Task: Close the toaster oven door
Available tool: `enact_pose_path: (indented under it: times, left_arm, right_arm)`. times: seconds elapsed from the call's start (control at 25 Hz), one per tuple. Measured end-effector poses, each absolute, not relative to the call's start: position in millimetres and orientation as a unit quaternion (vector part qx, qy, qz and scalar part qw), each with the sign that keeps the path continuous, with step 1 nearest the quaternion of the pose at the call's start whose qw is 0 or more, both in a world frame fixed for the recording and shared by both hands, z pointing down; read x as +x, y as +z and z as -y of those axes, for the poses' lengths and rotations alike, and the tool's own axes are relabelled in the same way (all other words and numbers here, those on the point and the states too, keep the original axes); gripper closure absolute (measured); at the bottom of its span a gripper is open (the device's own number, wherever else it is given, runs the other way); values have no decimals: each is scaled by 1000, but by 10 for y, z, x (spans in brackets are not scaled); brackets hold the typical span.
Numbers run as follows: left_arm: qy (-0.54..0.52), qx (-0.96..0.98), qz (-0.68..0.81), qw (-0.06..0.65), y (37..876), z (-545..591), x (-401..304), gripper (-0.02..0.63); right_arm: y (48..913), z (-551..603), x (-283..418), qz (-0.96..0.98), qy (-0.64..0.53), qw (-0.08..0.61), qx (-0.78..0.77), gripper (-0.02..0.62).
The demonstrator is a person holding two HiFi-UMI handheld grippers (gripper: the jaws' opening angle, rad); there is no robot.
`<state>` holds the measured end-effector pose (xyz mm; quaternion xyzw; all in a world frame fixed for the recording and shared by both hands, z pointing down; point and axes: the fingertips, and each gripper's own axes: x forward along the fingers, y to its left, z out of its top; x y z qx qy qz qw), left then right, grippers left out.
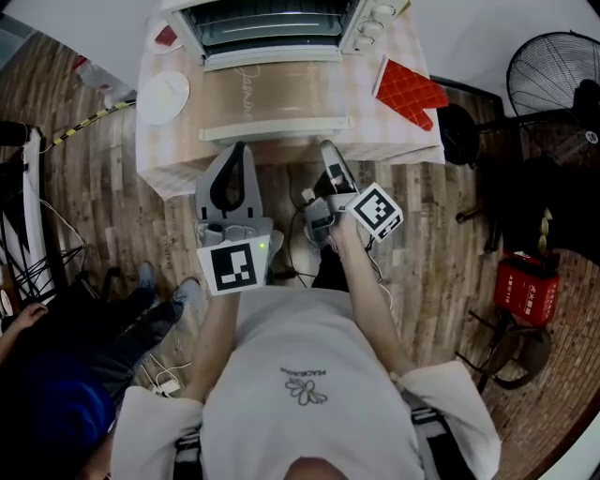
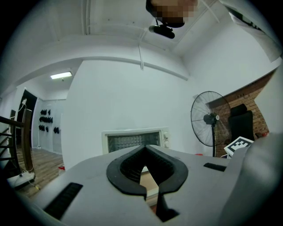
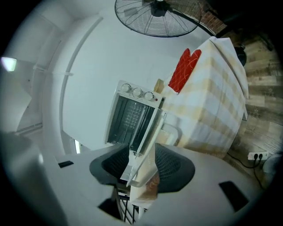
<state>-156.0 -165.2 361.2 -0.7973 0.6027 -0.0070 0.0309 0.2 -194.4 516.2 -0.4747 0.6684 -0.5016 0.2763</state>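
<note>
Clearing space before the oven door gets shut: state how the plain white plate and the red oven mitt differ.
The plain white plate is round and smooth; the red oven mitt is mitten-shaped and quilted. The plate lies left of the open door of the toaster oven, the mitt right of it. Both lie flat on the checked tablecloth.

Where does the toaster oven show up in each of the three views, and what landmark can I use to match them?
Head view: toaster oven at top centre, door folded down toward the person.
Left gripper view: toaster oven at centre, against the white wall.
Right gripper view: toaster oven at centre, tilted, door open.
Shared landmark: standing fan, on the oven's knob side in all three.
</note>
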Motion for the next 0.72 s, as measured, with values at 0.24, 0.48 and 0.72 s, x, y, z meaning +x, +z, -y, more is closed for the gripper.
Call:
enact_pose_path:
  times: [0.24, 0.48, 0.72]
  left_arm:
    - [-14, -792, -610, 18, 3691, 1676, -1593, 591]
    - [-22, -788, -615, 11, 3774, 1684, -1627, 591]
    - [-29, -785, -618, 5, 3830, 1700, -1670, 592]
  right_arm:
    - [5520, 2080, 40, -632, -532, 259, -500, 451]
    - [5722, 2176, 50, -624, -540, 239, -512, 456]
    - [5815, 2273, 52, -616, -547, 239, -515, 466]
